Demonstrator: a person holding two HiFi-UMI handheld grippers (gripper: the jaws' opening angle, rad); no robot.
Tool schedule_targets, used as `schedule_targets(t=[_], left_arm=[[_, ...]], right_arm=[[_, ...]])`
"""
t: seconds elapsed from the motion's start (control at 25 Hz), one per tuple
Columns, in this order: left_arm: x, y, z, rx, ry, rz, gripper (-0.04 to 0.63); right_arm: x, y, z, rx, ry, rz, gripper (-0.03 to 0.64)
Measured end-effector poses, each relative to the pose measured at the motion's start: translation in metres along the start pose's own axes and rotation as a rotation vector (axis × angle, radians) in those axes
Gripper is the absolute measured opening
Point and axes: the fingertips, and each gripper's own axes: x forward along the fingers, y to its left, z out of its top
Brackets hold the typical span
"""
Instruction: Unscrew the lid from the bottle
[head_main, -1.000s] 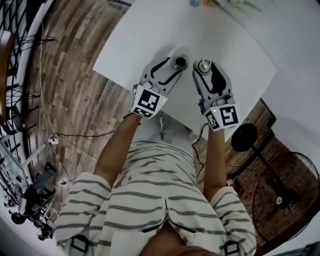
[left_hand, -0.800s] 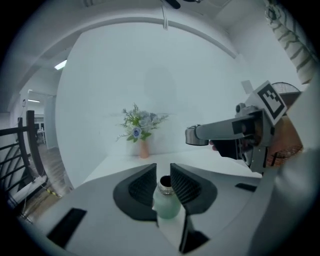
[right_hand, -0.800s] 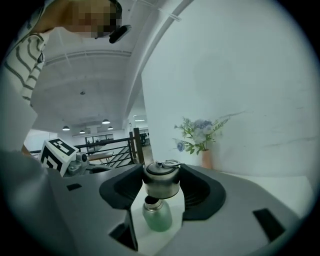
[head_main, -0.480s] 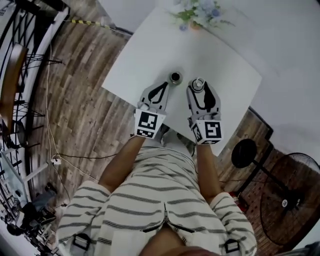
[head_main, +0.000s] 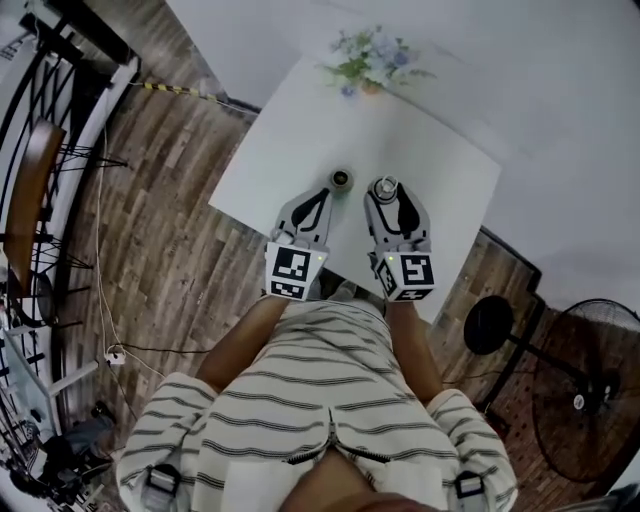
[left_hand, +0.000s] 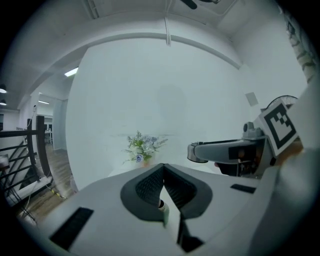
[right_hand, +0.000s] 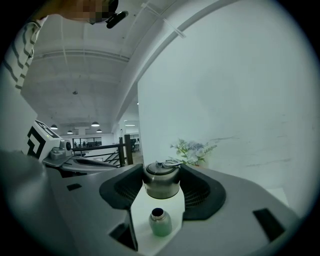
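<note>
The left hand-held gripper (head_main: 322, 193), closed and empty, is over the white worktop's (head_main: 440, 150) near edge. The small green round bottle (head_main: 341, 180) stands open just ahead. The right hand-held gripper (head_main: 386, 192) grips the grey metal lid (right_hand: 161, 181); bare surface lies beyond.

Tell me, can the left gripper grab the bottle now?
Probably not yet: the left gripper is shut. The bottle stands just ahead, nothing in between, so opening first should do.
</note>
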Motion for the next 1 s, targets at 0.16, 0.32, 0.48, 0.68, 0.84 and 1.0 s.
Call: schedule_targets(t=[0.16,0.32,0.48,0.68,0.84,1.0], left_arm=[[-0.009,-0.004,0.017,0.036,-0.031,-0.007,-0.002],[-0.021,-0.007,0.03,0.037,-0.048,-0.02,-0.002],[-0.025,-0.01,0.034,0.052,-0.061,-0.02,-0.002],[-0.028,-0.01,0.039,0.06,-0.083,-0.019,-0.002],[-0.031,-0.01,0.045,0.058,-0.095,-0.019,-0.002],[-0.032,-0.011,0.043,0.055,-0.102,-0.02,-0.002]], right_arm=[[-0.008,0.002,0.012,0.007,-0.015,-0.009,0.239],[-0.019,0.005,0.023,0.003,-0.029,-0.022,0.239],[-0.024,0.002,0.03,-0.004,-0.049,-0.028,0.239],[-0.028,0.0,0.033,-0.003,-0.065,-0.042,0.239],[-0.031,0.002,0.037,-0.016,-0.067,-0.043,0.239],[-0.031,0.001,0.034,-0.022,-0.065,-0.047,0.239]])
